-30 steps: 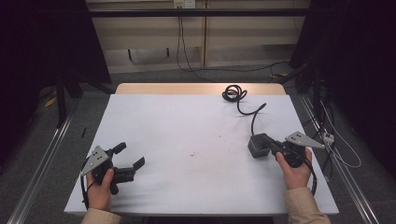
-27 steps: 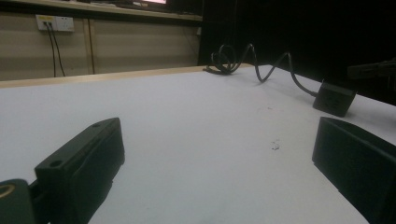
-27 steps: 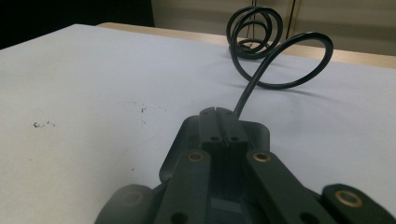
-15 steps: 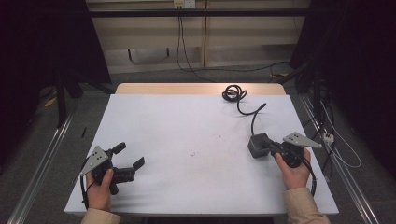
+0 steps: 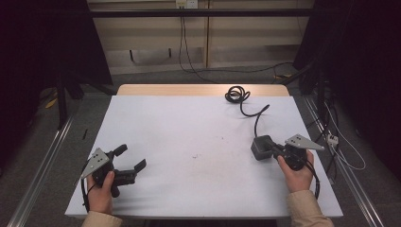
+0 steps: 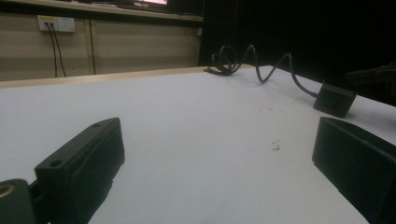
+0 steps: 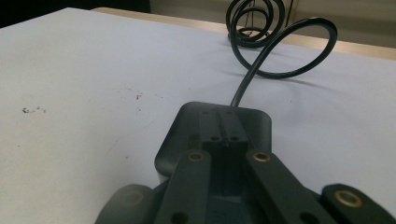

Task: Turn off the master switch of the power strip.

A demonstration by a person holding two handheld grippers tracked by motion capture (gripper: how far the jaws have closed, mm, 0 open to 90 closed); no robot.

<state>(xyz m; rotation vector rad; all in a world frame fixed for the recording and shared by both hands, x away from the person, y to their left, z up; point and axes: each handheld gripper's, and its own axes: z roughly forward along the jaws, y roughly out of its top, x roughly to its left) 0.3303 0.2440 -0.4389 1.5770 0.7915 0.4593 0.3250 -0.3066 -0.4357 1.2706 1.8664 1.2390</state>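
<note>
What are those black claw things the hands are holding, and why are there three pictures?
A person holds a grabbing tool in each hand. One camera looks down from above; one more rides on each tool. The left gripper has its jaws wide open over the white table, with nothing between them. The right gripper is shut, and its closed tips sit over a dark power adapter; I cannot tell whether they grip it. The adapter's black cable curls away to a coil at the table's far edge.

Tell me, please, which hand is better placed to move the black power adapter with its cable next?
The right. The right gripper has its jaws shut together over the top of the power adapter, whose cable runs to the far edge. The left gripper, jaws open, sits far across the table.
</note>
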